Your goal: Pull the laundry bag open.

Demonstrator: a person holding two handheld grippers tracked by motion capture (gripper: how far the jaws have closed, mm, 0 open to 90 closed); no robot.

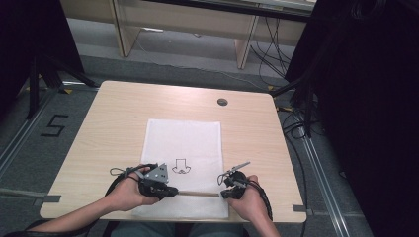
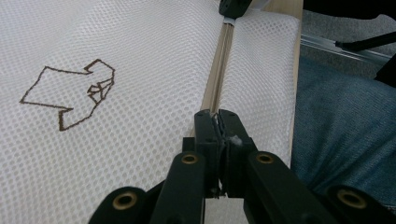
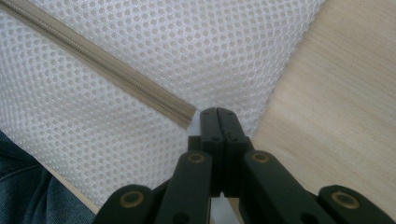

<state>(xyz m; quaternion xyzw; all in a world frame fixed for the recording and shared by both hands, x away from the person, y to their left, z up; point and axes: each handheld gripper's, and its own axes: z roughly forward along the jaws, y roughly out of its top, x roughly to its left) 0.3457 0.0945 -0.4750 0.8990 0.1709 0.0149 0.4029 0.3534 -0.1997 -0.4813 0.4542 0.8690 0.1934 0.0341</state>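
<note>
Now the left gripper (image 2: 219, 116) pinches the zipper pull (image 2: 229, 139), the right gripper (image 3: 217, 113) clamps the mesh bag (image 1: 183, 143); a hard tug could bunch it.

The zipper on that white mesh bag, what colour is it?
The zipper is beige; the right gripper view shows it best.

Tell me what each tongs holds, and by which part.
Left tongs pinch the mesh bag's zipper, probably its pull. Right tongs pinch the mesh beside the zipper's other end.
</note>
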